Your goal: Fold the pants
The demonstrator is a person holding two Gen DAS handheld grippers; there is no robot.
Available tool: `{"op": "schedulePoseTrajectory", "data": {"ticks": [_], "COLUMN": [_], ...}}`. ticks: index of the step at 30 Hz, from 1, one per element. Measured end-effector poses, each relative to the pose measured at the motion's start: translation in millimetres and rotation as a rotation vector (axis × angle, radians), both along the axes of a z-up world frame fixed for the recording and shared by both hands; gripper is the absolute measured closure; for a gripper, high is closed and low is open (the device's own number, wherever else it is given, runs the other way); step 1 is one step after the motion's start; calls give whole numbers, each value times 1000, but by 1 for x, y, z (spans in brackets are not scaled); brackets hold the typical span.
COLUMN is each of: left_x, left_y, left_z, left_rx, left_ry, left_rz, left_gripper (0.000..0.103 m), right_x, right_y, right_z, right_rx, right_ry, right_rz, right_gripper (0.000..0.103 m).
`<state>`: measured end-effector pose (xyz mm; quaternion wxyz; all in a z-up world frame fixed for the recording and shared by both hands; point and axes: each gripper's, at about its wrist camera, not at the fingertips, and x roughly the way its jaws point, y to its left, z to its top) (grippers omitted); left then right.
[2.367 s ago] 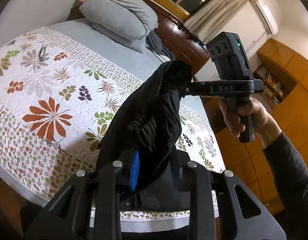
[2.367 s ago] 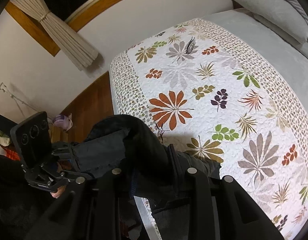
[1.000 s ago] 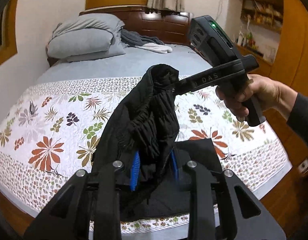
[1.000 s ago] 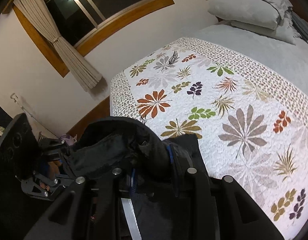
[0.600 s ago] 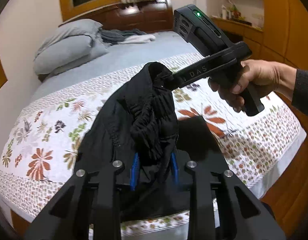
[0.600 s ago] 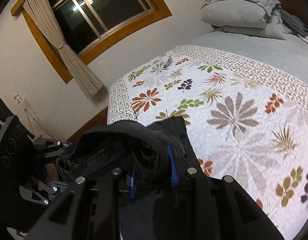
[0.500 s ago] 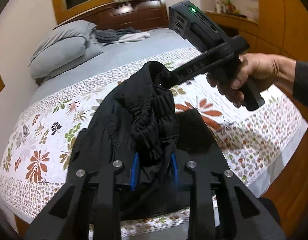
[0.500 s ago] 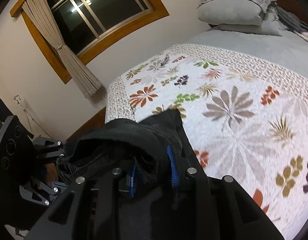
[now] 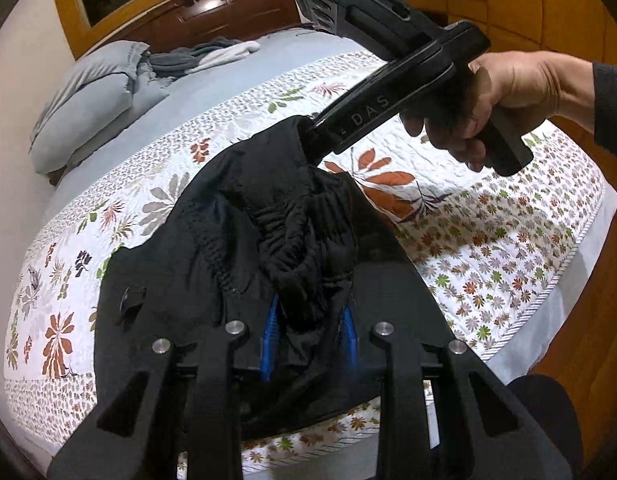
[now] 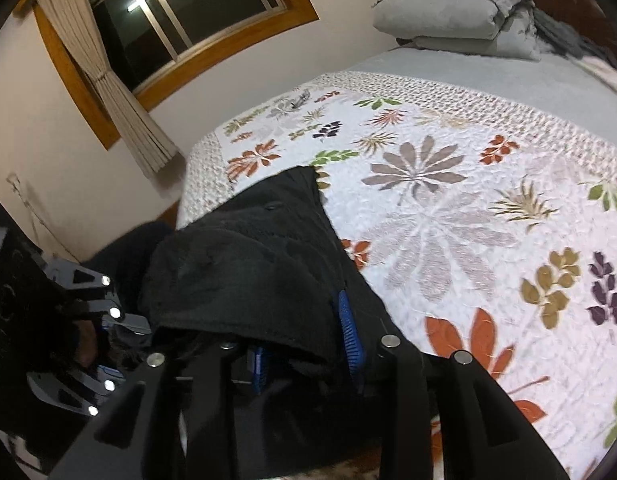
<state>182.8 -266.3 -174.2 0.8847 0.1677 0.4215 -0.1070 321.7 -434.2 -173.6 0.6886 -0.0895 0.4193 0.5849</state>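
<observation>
The black pants [image 9: 244, 248] hang bunched between both grippers, with their lower part spread on the flowered quilt [image 9: 488, 232]. My left gripper [image 9: 306, 340] is shut on a gathered fold of the pants near the waistband. My right gripper [image 9: 308, 128] shows in the left wrist view, shut on the pants' upper edge and held in a hand. In the right wrist view my right gripper [image 10: 306, 354] is shut on the pants [image 10: 252, 276], which drape over its blue pads. The left gripper [image 10: 100, 332] shows at the far left there.
Grey pillows [image 9: 92, 96] and loose clothes [image 9: 204, 54] lie at the head of the bed. A wooden headboard [image 9: 212, 16] stands behind. Wooden cabinets [image 9: 548, 12] stand to the right. A window with a curtain [image 10: 120, 92] is on the left wall.
Both grippers have carried the pants lower and farther over the bed. More of the pants now lies spread on the quilt. Both grips have stayed shut.
</observation>
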Motion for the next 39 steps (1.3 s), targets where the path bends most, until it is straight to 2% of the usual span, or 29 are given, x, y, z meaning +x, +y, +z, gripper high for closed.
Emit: {"op": "schedulePoseTrajectory", "data": {"ticks": [6,10,12,16,17,21,24,27,29,33,36,39], "left_x": [4,6,6,3,3,3,4,-2,-7,-9,-7,-6], "left_y": [-7,-10,-12,-16,-16,-8,2,11,18,39,56,69], "left_z": [-17,-27,-32,-34,-35,-39,-31,-19,-10,3,7,9], "left_rx": [-9,-17,-19,-56,-73,-176,-245,-267,-268,-292,-306,-305], "left_ry": [45,80,93,111,120,164,190,190,175,174,181,179], "left_rz": [-15,-20,-26,-67,-71,-75,-74,-73,-75,-50,-27,-9], "left_gripper": [78,75,71,55,49,45,44,43,38,36,36,36], "right_x": [-2,-1,-2,-9,-12,-30,-46,-60,-65,-77,-89,-100], "right_y": [-15,-32,-41,-62,-67,-90,-89,-78,-68,-40,-19,-1], "right_z": [-7,-15,-21,-27,-26,-9,5,13,15,19,17,4], "right_rx": [-71,-114,-141,-188,-193,-107,-47,-15,-16,13,-7,-68], "right_ry": [-38,-17,9,103,116,112,101,71,52,39,-6,-45], "right_rz": [-32,-98,-139,-258,-291,-414,-453,-461,-461,-421,-367,-306], "right_gripper": [60,55,47,29,29,28,26,23,23,23,23,24]}}
